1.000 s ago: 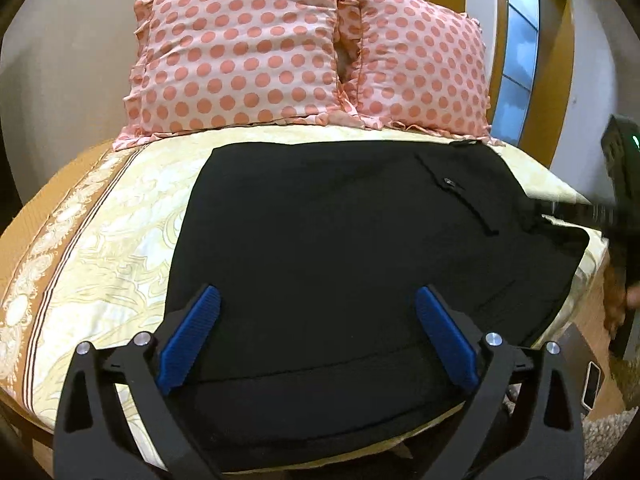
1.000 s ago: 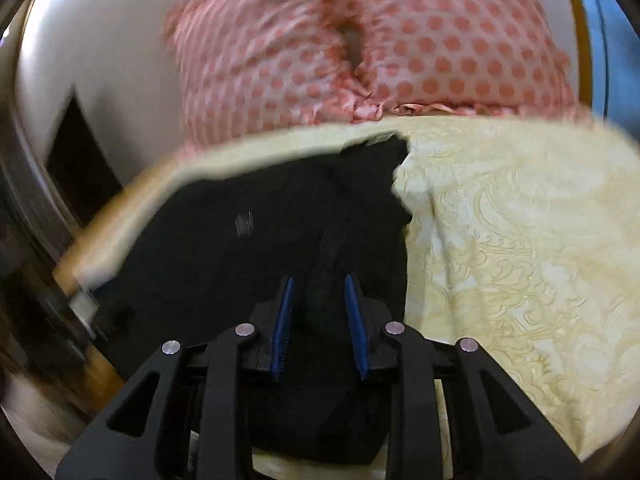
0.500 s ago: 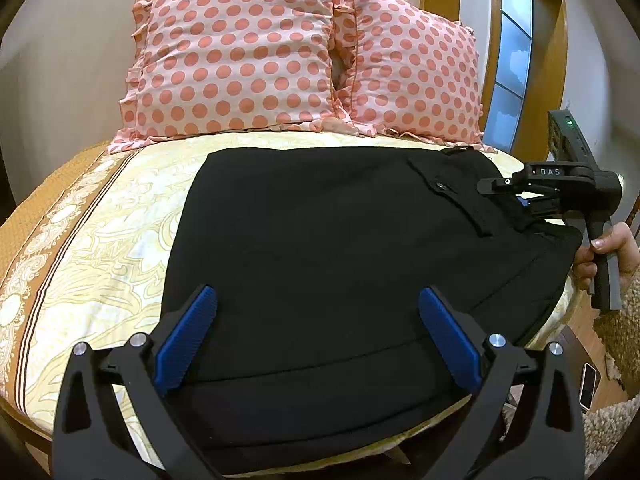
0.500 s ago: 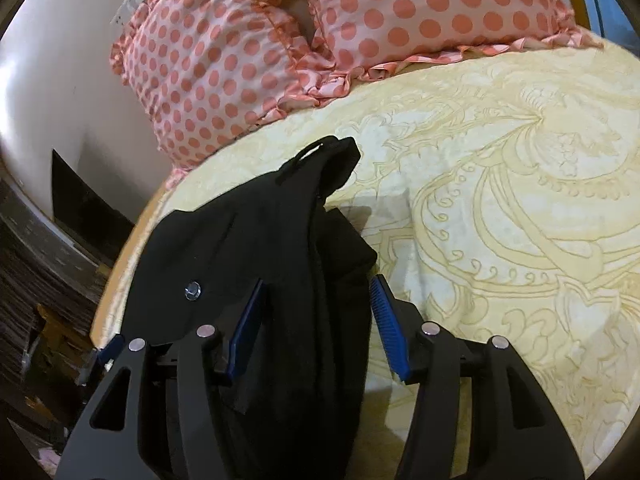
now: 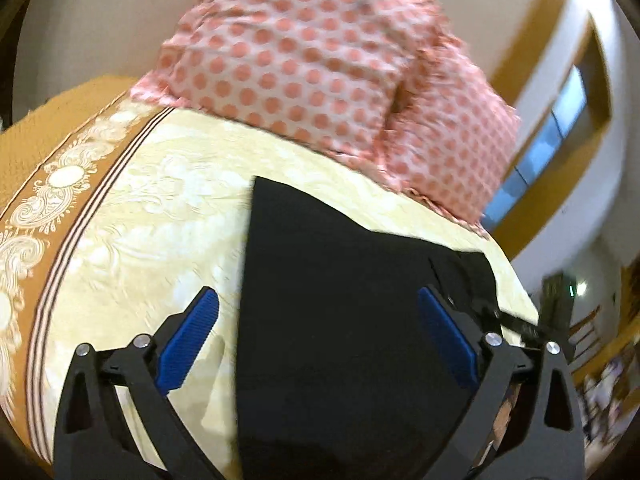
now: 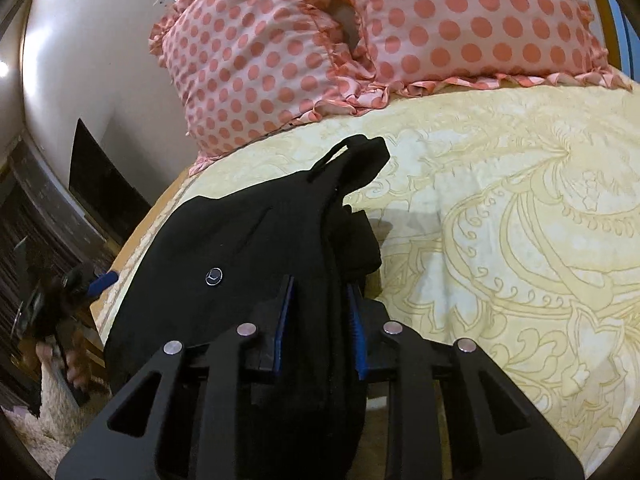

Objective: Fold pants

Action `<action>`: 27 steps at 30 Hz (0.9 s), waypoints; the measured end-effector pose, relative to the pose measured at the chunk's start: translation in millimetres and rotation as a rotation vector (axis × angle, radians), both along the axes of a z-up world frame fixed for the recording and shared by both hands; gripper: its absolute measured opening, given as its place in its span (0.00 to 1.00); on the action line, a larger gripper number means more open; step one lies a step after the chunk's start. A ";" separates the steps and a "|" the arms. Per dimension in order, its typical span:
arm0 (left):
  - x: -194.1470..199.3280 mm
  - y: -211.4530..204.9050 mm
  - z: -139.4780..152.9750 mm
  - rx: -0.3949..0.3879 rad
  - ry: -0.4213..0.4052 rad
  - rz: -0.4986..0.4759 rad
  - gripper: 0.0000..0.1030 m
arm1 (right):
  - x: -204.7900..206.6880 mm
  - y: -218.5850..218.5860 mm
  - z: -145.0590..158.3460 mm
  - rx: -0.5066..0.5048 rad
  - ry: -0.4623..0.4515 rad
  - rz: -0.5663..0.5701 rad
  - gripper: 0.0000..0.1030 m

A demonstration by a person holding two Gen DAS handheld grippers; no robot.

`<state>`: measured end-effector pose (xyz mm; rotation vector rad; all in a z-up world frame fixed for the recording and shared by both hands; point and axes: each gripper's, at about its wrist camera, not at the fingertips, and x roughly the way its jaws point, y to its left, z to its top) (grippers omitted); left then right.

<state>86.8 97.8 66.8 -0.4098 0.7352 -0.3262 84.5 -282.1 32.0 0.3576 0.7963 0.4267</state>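
Note:
Black pants (image 5: 340, 300) lie folded on a cream patterned bedspread (image 5: 152, 216). My left gripper (image 5: 316, 332) is open above the pants' near left edge, holding nothing. In the right wrist view my right gripper (image 6: 320, 316) is closed on a bunched fold of the pants (image 6: 260, 248) at the waistband side, near a metal button (image 6: 213, 277) and a belt loop (image 6: 340, 152). The right gripper also shows dimly at the right edge of the left wrist view (image 5: 520, 324).
Two pink polka-dot pillows (image 5: 312, 64) stand at the head of the bed, also in the right wrist view (image 6: 360, 40). The bedspread has a brown border (image 5: 48, 208) on the left. A doorway (image 5: 560, 120) lies to the right. The bed edge and floor (image 6: 60, 400) are at lower left.
My right gripper has closed on the bunched fabric at the waistband. My left gripper has swung left and tilted, staying open over the pants' left edge.

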 end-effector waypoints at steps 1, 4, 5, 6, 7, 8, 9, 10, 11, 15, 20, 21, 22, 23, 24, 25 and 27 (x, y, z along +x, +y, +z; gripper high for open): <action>11.3 2.5 -2.5 -0.007 0.035 -0.008 0.93 | 0.4 -0.5 -0.2 0.001 0.005 0.000 0.27; 38.2 -2.9 -14.6 -0.005 0.136 -0.066 0.87 | 4.9 -2.5 -2.5 0.005 0.032 -0.010 0.34; 44.2 -7.1 -19.0 0.006 0.158 -0.081 0.82 | 6.4 -3.8 -3.8 0.013 0.041 -0.013 0.36; 47.6 -10.9 -23.7 0.016 0.181 -0.091 0.79 | 8.1 -5.5 -5.5 0.028 0.053 -0.015 0.38; 51.7 -13.4 -28.5 0.020 0.204 -0.100 0.78 | 9.4 -5.9 -6.1 0.036 0.059 -0.015 0.39; 54.2 -17.3 -30.5 0.033 0.202 -0.104 0.77 | 10.6 -6.2 -6.3 0.038 0.064 -0.014 0.40; 54.9 -20.0 -31.5 0.050 0.197 -0.104 0.72 | 11.2 -5.9 -6.0 0.037 0.066 -0.012 0.40; 55.4 -22.9 -33.4 0.057 0.211 -0.117 0.67 | 11.6 -4.9 -5.4 0.033 0.064 -0.009 0.41; 57.2 -25.4 -34.8 0.065 0.221 -0.113 0.60 | 11.4 -3.6 -4.7 0.024 0.058 -0.004 0.38; 55.8 -26.2 -32.6 0.122 0.206 -0.069 0.13 | 2.5 5.6 5.7 -0.023 -0.016 0.031 0.23; 53.7 -24.2 -27.8 0.123 0.192 -0.071 0.08 | 4.0 4.7 8.6 -0.009 -0.028 0.033 0.20; 53.2 -27.6 -27.1 0.148 0.186 -0.071 0.08 | 4.3 4.8 9.0 -0.009 -0.029 0.034 0.20; 52.7 -29.6 -25.6 0.164 0.182 -0.071 0.08 | 4.7 4.7 9.6 -0.008 -0.032 0.035 0.19; 52.9 -31.1 -24.3 0.173 0.179 -0.070 0.08 | 5.4 5.1 11.6 -0.005 -0.037 0.036 0.19; 52.6 -32.2 -22.2 0.178 0.175 -0.069 0.08 | 5.9 5.4 13.7 -0.005 -0.042 0.038 0.18; 53.2 -33.0 -19.6 0.186 0.170 -0.070 0.07 | 7.4 6.2 16.4 -0.006 -0.048 0.041 0.18; 56.9 -34.4 -14.5 0.191 0.164 -0.070 0.07 | 14.2 9.6 25.1 -0.019 -0.065 0.050 0.18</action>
